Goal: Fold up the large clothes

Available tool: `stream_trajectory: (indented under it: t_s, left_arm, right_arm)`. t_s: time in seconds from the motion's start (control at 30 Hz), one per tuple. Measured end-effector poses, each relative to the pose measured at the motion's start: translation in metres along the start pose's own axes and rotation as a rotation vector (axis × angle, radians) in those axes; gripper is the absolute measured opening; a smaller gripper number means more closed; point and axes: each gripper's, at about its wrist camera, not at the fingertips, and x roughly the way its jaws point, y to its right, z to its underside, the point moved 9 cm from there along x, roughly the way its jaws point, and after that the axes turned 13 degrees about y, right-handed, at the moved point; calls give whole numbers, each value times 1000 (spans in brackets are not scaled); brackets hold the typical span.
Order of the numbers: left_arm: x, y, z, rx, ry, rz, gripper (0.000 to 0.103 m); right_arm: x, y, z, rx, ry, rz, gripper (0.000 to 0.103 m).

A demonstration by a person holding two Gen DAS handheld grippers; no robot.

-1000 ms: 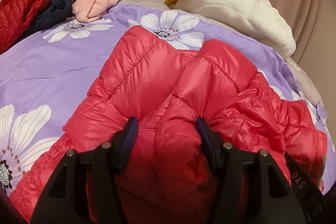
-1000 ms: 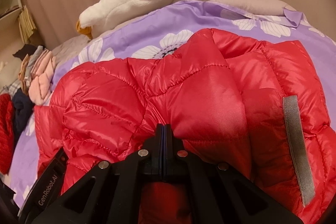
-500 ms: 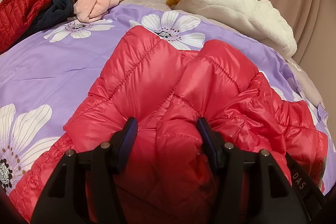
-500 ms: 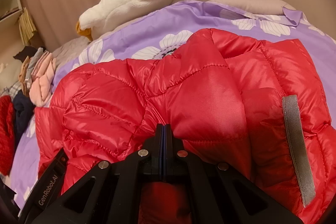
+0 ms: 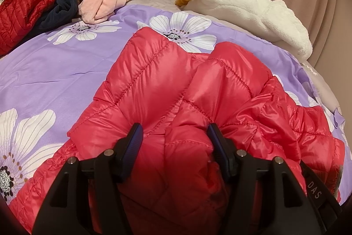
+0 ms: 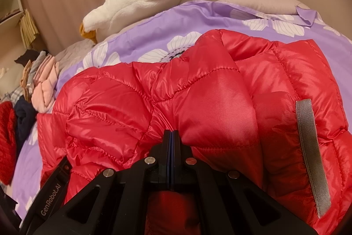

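A shiny red quilted jacket [image 5: 154,80] lies bunched on the purple flowered bedspread [image 5: 55,72]. In the left wrist view my left gripper [image 5: 173,131] stands open over its near part. A puffy fold of the jacket bulges up between the fingers and rests against the right finger [image 5: 216,140]. In the right wrist view the red jacket [image 6: 220,98] fills the middle, with a grey strip [image 6: 312,155] on its right side. My right gripper [image 6: 172,132] is shut, and the creases of the fabric run together into its tips. The left gripper's black body [image 6: 52,197] shows at lower left.
A white plush goose [image 5: 248,8] lies along the far edge of the bed by the beige curtain. At the far left sit a dark red quilted garment [image 5: 24,8], a navy one [image 5: 59,8] and a pink pile [image 5: 105,1]. Bare bedspread stretches to the jacket's left.
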Motion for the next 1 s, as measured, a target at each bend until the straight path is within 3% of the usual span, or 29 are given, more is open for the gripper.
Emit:
stream_trajectory:
  t_s: [0.77,1.0]
  left_arm:
    - [0,-2,0,-1,4,-4,64]
    - [-4,-6,-3,-50,18,18,65]
  right_arm:
    - [3,1,1,15,0,-9,0]
    - [1,-2,1,-10,7,8,0]
